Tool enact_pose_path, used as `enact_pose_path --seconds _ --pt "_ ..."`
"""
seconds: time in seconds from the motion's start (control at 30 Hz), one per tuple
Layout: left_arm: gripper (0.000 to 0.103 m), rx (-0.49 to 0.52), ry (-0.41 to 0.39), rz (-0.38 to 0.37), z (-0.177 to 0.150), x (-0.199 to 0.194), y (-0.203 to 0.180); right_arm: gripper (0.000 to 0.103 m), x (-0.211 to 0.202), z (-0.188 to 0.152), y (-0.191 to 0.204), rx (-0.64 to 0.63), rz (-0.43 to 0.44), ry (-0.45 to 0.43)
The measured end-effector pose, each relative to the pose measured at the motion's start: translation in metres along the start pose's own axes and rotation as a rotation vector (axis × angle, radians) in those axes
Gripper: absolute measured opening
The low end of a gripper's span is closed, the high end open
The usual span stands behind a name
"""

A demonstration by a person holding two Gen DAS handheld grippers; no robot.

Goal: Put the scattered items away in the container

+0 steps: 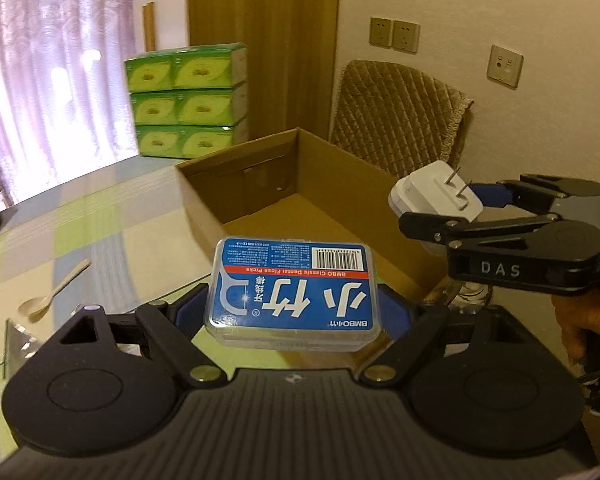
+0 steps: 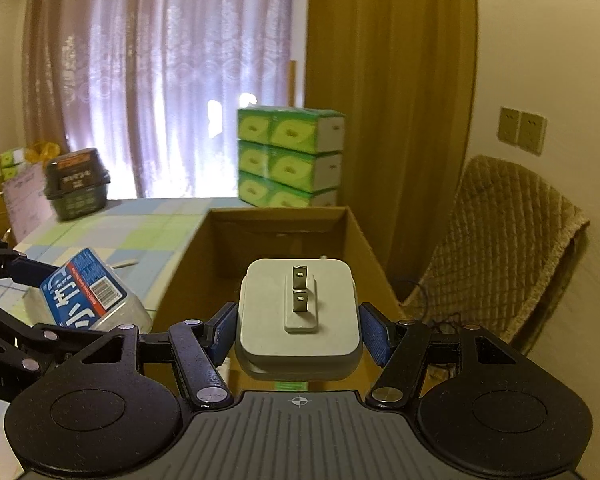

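My left gripper (image 1: 294, 312) is shut on a blue dental floss pick box (image 1: 294, 288), held just short of the near left wall of the open cardboard box (image 1: 260, 184). My right gripper (image 2: 298, 328) is shut on a white plug adapter (image 2: 298, 316) with its two prongs up, held above the cardboard box (image 2: 276, 232). In the left wrist view the adapter (image 1: 432, 196) and right gripper (image 1: 456, 208) hover over the box's right wall. The floss box (image 2: 88, 292) shows at the left of the right wrist view. The visible box floor looks bare.
A cream spoon (image 1: 52, 292) lies on the checked tablecloth (image 1: 100, 216) left of the box. Stacked green tissue packs (image 1: 188, 100) stand behind it. A padded chair (image 2: 500, 248) is at the right by the wall. A dark basket (image 2: 78, 188) sits far left.
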State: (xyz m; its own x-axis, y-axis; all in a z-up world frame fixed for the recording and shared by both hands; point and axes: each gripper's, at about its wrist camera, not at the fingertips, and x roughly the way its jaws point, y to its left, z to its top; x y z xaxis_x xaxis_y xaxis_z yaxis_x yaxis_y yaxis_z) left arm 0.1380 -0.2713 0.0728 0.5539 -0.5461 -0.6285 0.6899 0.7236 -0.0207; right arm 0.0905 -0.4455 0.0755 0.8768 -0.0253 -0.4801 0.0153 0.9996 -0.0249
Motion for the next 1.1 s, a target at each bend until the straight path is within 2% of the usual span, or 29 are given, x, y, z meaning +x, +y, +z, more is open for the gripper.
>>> enact_pose_path --seconds 0.33,0.6,0.93,1.1 --pt "0.084 0.003 0.011 -0.038 0.014 0.040 -0.009 0.067 0.017 -0.007 -0.026 0.037 -0.017 0.028" --pt "0.084 0.022 0.023 -0.049 0.016 0.056 -0.017 0.067 0.031 -0.010 -0.036 0.054 -0.020 0.036" --pt "0.088 0.076 0.015 -0.020 0.008 0.059 -0.023 0.067 0.030 -0.013 -0.040 0.067 -0.029 0.038" --pt "0.088 0.051 0.018 -0.003 -0.001 0.047 -0.014 0.067 0.028 -0.014 -0.040 0.070 -0.028 0.039"
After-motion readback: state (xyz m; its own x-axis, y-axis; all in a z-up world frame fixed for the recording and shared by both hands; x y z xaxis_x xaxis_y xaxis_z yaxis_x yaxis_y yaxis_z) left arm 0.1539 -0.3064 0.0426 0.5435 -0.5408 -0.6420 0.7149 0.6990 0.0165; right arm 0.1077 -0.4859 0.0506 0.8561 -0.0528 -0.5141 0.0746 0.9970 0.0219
